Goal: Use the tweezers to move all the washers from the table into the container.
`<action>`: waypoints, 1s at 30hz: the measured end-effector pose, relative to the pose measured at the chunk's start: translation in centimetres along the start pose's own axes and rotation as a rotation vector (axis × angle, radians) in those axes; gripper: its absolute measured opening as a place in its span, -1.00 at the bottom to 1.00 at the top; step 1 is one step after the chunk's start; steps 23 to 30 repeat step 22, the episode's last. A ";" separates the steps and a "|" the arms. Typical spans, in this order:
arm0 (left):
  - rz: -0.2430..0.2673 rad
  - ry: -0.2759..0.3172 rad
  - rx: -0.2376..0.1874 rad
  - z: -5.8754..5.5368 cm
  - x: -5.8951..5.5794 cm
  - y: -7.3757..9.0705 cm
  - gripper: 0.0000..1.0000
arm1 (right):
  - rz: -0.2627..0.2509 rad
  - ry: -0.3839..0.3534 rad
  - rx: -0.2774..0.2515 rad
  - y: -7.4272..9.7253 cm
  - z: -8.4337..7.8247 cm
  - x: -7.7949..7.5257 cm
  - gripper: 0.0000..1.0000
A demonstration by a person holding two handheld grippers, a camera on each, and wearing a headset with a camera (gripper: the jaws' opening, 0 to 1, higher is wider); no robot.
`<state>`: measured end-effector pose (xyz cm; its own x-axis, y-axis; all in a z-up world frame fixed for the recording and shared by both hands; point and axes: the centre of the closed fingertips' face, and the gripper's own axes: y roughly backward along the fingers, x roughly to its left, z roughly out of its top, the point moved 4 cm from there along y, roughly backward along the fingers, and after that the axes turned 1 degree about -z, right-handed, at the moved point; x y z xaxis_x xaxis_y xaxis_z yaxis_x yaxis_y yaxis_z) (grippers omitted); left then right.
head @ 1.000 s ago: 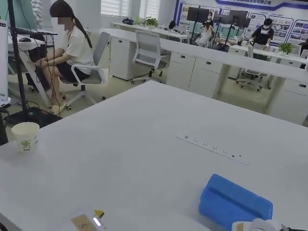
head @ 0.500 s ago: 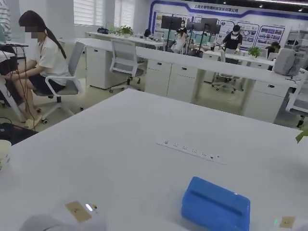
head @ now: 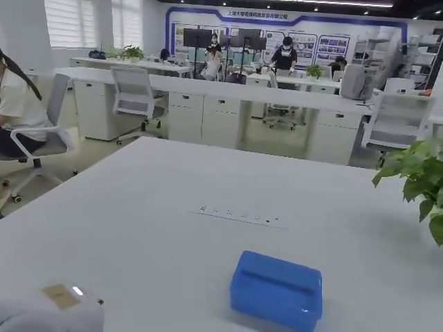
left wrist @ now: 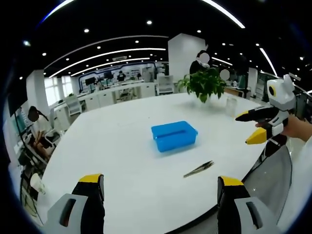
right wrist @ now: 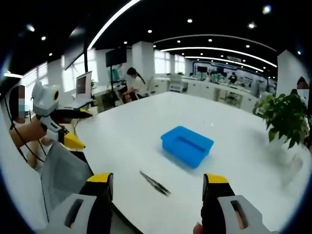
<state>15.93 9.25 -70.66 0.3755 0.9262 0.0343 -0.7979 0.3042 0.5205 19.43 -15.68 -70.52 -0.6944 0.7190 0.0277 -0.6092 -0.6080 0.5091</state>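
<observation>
A blue rectangular container [head: 277,289] sits on the white table [head: 138,228], open side up. In the left gripper view the container [left wrist: 174,136] lies ahead, with metal tweezers [left wrist: 199,168] flat on the table between it and the near edge. My left gripper [left wrist: 160,195] is open above that edge with nothing between its yellow-tipped fingers. My right gripper [right wrist: 157,195] is open too, empty, with the tweezers [right wrist: 155,183] just ahead and the container [right wrist: 187,145] beyond. Each gripper shows from the side in the other's view: the right gripper [left wrist: 263,122] and the left gripper [right wrist: 61,122].
A white power strip [head: 239,216] lies flush in the table beyond the container. A potted plant [head: 415,180] stands at the right. A paper cup [left wrist: 36,183] sits far left on the table. Office desks, chairs and people fill the room behind.
The head camera has swung to the right, so the paper cup and seated person slid out to the left and the plant came in. The container has kept its place on the table.
</observation>
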 end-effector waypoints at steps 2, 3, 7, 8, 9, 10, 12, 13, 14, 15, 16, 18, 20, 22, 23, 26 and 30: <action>0.001 -0.005 0.007 -0.1 0.1 0.1 0.98 | -0.005 -0.013 0.001 -0.1 -0.4 0.0 0.51; 0.001 -0.010 0.007 -0.1 0.1 0.2 0.98 | -0.005 -0.019 0.008 -0.1 -0.7 -0.1 0.52; 0.001 -0.016 0.009 0.1 0.3 0.2 0.98 | -0.006 -0.014 0.018 -0.2 -0.6 0.0 0.56; 0.001 -0.016 0.008 0.1 0.3 0.2 0.98 | -0.005 -0.011 0.014 -0.2 -0.6 0.0 0.56; -0.001 -0.017 0.007 0.1 0.3 0.1 0.98 | -0.003 -0.012 0.011 -0.2 -0.5 -0.1 0.56; -0.001 -0.018 0.008 0.1 0.2 0.1 0.98 | -0.004 -0.013 0.011 -0.2 -0.4 -0.1 0.57; -0.001 -0.017 0.008 0.2 0.2 0.0 0.98 | -0.009 -0.007 0.016 -0.2 -0.4 -0.3 0.57; -0.003 -0.016 0.007 0.2 0.1 0.0 0.98 | -0.012 -0.006 0.015 -0.2 -0.4 -0.3 0.57; -0.005 -0.015 0.006 0.2 0.1 0.0 0.98 | -0.012 -0.009 0.015 -0.1 -0.4 -0.4 0.57; -0.008 -0.014 0.006 0.2 0.0 -0.1 0.98 | -0.012 -0.011 0.013 -0.1 -0.4 -0.4 0.57; -0.008 -0.014 0.007 0.1 0.0 -0.1 0.98 | -0.014 -0.015 0.011 -0.1 -0.4 -0.5 0.58; -0.008 -0.016 0.007 0.1 -0.1 -0.1 0.98 | -0.017 -0.015 0.012 0.0 -0.4 -0.5 0.57; -0.012 -0.015 0.007 0.1 -0.2 -0.2 0.98 | -0.021 -0.013 0.015 0.0 -0.5 -0.6 0.56; -0.012 -0.017 0.007 0.1 -0.2 -0.2 0.98 | -0.018 -0.010 0.026 0.0 -0.7 -0.5 0.54; -0.012 -0.017 0.007 0.1 -0.2 -0.2 0.98 | -0.018 -0.010 0.026 0.0 -0.7 -0.5 0.54; -0.012 -0.017 0.007 0.1 -0.2 -0.2 0.98 | -0.018 -0.010 0.026 0.0 -0.7 -0.5 0.54; -0.012 -0.017 0.007 0.1 -0.2 -0.2 0.98 | -0.018 -0.010 0.026 0.0 -0.7 -0.5 0.54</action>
